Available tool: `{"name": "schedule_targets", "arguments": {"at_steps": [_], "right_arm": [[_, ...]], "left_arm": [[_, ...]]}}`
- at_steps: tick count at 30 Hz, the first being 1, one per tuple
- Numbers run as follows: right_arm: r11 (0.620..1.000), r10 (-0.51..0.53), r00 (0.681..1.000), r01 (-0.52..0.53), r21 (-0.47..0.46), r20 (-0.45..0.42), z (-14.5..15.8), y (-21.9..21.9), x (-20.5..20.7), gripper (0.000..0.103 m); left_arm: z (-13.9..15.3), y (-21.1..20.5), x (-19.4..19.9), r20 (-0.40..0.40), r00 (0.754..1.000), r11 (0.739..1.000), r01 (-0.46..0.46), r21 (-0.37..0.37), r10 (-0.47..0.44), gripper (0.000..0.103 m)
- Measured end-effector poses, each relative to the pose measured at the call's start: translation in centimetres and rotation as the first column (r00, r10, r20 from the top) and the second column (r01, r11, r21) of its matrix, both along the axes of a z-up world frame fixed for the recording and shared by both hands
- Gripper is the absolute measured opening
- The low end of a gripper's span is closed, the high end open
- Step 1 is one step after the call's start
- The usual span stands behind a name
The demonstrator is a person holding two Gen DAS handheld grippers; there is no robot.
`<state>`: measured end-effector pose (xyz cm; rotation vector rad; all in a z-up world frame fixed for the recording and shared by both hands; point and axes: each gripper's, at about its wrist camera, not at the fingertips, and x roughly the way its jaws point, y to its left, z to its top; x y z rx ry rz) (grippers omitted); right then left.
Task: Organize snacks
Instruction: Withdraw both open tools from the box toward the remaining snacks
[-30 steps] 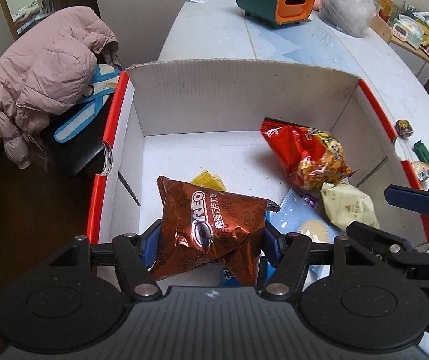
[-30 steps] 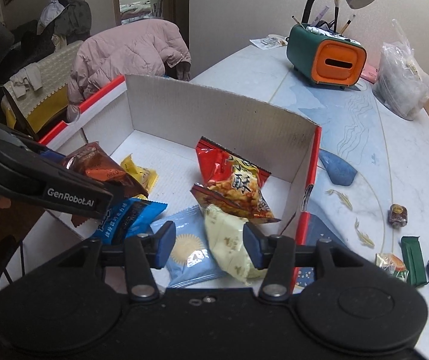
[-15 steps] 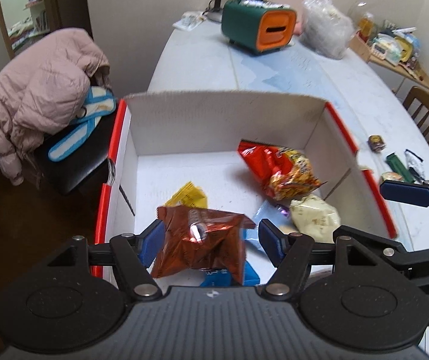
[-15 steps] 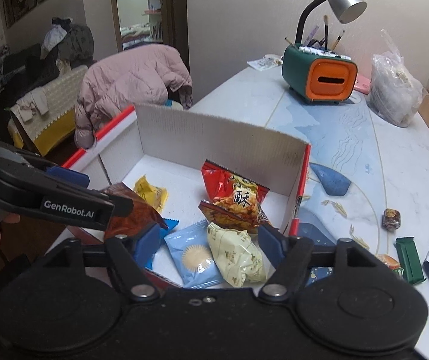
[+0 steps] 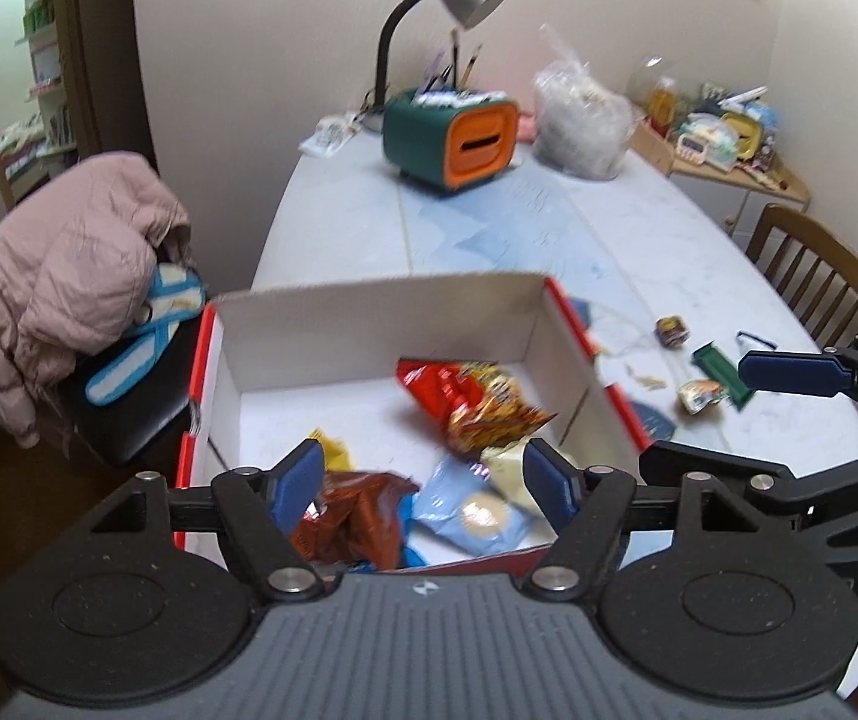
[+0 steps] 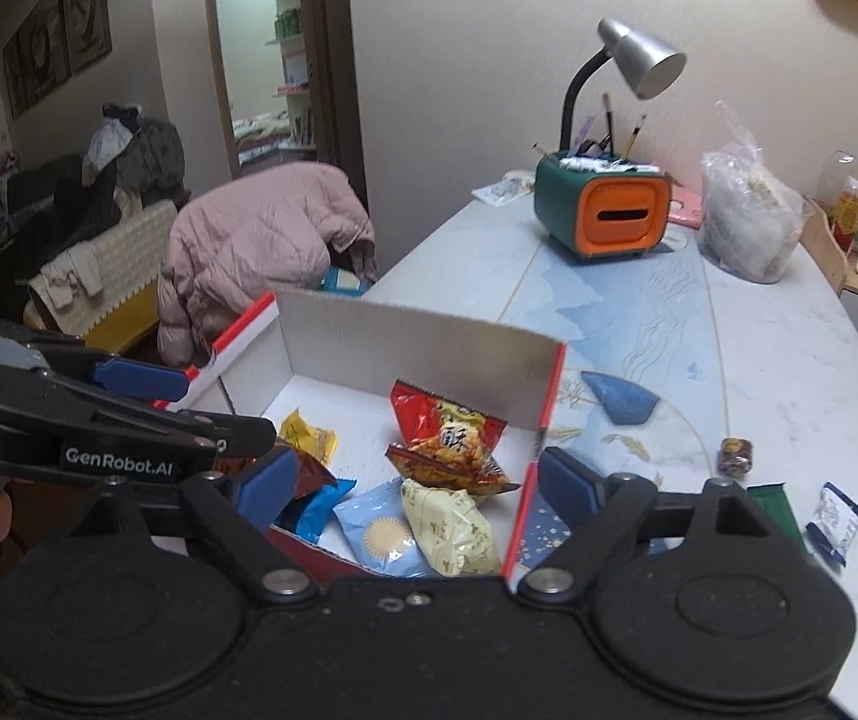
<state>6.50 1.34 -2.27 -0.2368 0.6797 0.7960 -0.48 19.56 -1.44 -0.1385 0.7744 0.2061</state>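
Nearest to the cameras, both tongs hung above the near edge of the cardboard box (image 6: 429, 336), and neither held anything. The left gripper (image 5: 423, 483) had its blue pads well apart and the jaws were opening; the brown snack bag (image 5: 351, 516) showed between them but lay loose on the box floor, at the near left corner, not pressed by any pad. The right gripper (image 6: 420, 489) was also opening wide, with the pale yellow packet (image 6: 450, 525) and the light blue packet (image 6: 384, 534) lying below the gap, both on the box floor near its right wall.

The coming move, I judged, turned on the snacks not yet in the box — they lay on the desk (image 6: 759, 360) to the right of the box, near the desk's right edge. From the right gripper they were to the right and a little forward: first the green bar (image 6: 780, 513), with its long axis pointing away from the camera and slightly to the left, then the small white and blue sachet (image 6: 837, 519) just beside it, then the dark wrapped candy (image 6: 736, 455) further on. The right hand was clearly nearer to them; the left hand had the whole box between.

Further inside the box, the red chip bag (image 6: 447, 441) lay near the right wall and a small yellow packet (image 6: 309, 435) toward the left — both already in place
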Motion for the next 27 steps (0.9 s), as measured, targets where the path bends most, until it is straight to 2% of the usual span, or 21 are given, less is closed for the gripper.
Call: {"name": "schedule_targets", "arguments": {"at_steps": [5, 7, 9, 11, 17, 23, 27], "right_arm": [[0.999, -0.032, 0.999, 0.031, 0.032, 0.02, 1.3, -2.5, 0.0, 0.089], [0.998, -0.049, 0.998, 0.048, 0.039, 0.027, 1.8, -3.8, 0.1, 0.094], [0.996, -0.069, 0.997, 0.067, 0.052, 0.035, 2.1, -5.2, 0.3, 0.098], [0.995, -0.083, 0.996, 0.081, 0.059, 0.041, 2.4, -6.6, 0.6, 0.098], [0.99, -0.133, 0.989, 0.129, 0.064, 0.061, 2.9, -11.2, 2.0, 0.102], [0.984, -0.177, 0.982, 0.174, 0.046, 0.067, 2.8, -15.9, 4.6, 0.103], [0.978, -0.206, 0.977, 0.204, 0.046, 0.059, 2.5, -19.0, 7.0, 0.103]], "left_arm": [[1.6, -2.2, 0.0, 0.048, 0.998, 0.999, 0.031, 0.008, -0.032, 0.074], [2.1, -3.2, 0.2, 0.065, 0.997, 0.999, 0.038, 0.011, -0.039, 0.074], [2.5, -4.1, 0.3, 0.081, 0.995, 0.999, 0.049, 0.007, -0.049, 0.081], [2.9, -5.0, 0.7, 0.099, 0.993, 0.998, 0.063, -0.003, -0.063, 0.083], [2.9, -8.5, 2.7, 0.099, 0.989, 0.992, 0.118, -0.047, -0.113, 0.084], [2.7, -12.5, 5.4, 0.112, 0.986, 0.988, 0.137, -0.076, -0.128, 0.097], [2.4, -15.5, 7.8, 0.108, 0.986, 0.988, 0.137, -0.07, -0.128, 0.098]]}}
